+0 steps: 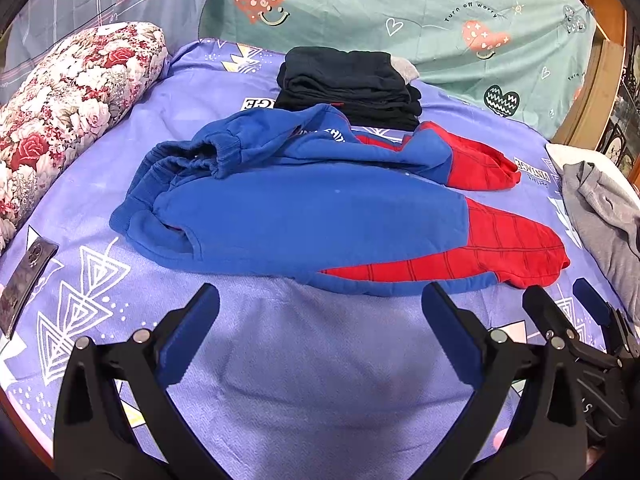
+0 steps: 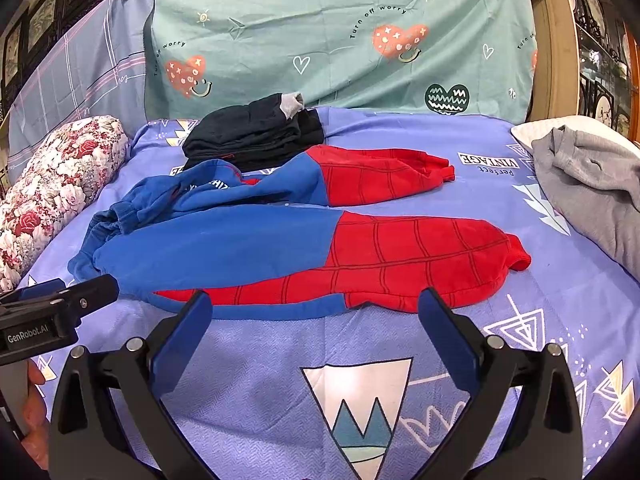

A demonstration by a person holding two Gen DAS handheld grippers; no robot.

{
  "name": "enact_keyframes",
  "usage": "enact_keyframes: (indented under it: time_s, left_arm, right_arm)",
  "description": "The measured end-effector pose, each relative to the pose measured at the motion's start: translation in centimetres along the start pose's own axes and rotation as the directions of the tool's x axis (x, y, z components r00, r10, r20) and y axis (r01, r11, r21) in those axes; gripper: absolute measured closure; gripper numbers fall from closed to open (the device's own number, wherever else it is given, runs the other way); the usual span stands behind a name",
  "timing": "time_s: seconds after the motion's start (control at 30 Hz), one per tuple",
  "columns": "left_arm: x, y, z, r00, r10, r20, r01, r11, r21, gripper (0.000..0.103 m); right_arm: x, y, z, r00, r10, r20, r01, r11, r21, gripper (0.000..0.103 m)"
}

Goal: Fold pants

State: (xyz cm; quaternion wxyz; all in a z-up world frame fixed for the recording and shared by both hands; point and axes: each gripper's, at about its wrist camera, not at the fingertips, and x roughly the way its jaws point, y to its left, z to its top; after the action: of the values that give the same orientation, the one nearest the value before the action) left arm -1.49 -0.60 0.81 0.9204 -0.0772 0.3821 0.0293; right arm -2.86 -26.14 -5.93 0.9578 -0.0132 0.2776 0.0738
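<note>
Both grippers, left (image 1: 320,300) and right (image 2: 315,306), hover spread wide, gripping nothing, just short of the pants (image 2: 304,240); their waistband is bunched, partly hidden.

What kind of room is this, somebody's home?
Probably a bedroom at home: a bed with a purple patterned sheet, a floral bolster pillow, and folded dark clothes stacked behind blue and red pants.

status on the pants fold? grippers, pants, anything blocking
Left gripper and right gripper open, empty, short of the pants. Blue-red pants flat, unfolded, waistband bunched. Black folded clothes touch the far leg; near side unobstructed.
</note>
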Motion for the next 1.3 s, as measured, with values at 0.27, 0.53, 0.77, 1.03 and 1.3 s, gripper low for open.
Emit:
enact_keyframes:
  time_s: [0.27, 0.53, 0.77, 1.03, 1.3]
  left_arm:
    - [0.09, -0.21, -0.13, 1.000, -0.002, -0.003, 0.002, 1.000, 0.008, 0.002]
    - [0.07, -0.16, -0.28, 1.000, -0.004, -0.002, 0.004, 1.000, 0.002, 0.002]
    - [0.04, -0.16, -0.36, 1.000, -0.004, -0.002, 0.004, 1.000, 0.001, 0.002]
    - [0.08, -0.22, -0.44, 1.000, -0.004, -0.004, 0.004, 1.000, 0.000, 0.002]
    - [0.14, -0.23, -0.50, 1.000, -0.004, -0.007, 0.004, 1.000, 0.000, 0.002]
  right_arm:
    - [-0.04, -0.05, -0.11, 1.000, 0.002, -0.002, -0.002, 1.000, 0.008, 0.001]
    - [-0.01, -0.12, -0.10, 1.000, 0.004, -0.003, -0.004, 1.000, 0.007, 0.001]
    - [0.03, -0.09, -0.14, 1.000, 0.004, -0.004, -0.004, 1.000, 0.006, 0.001]
    - [0.12, 0.15, -0.26, 1.000, 0.003, -0.008, -0.003, 1.000, 0.008, 0.001]
    - [0.22, 0.21, -0.26, 1.000, 0.007, -0.010, -0.007, 1.000, 0.007, 0.001]
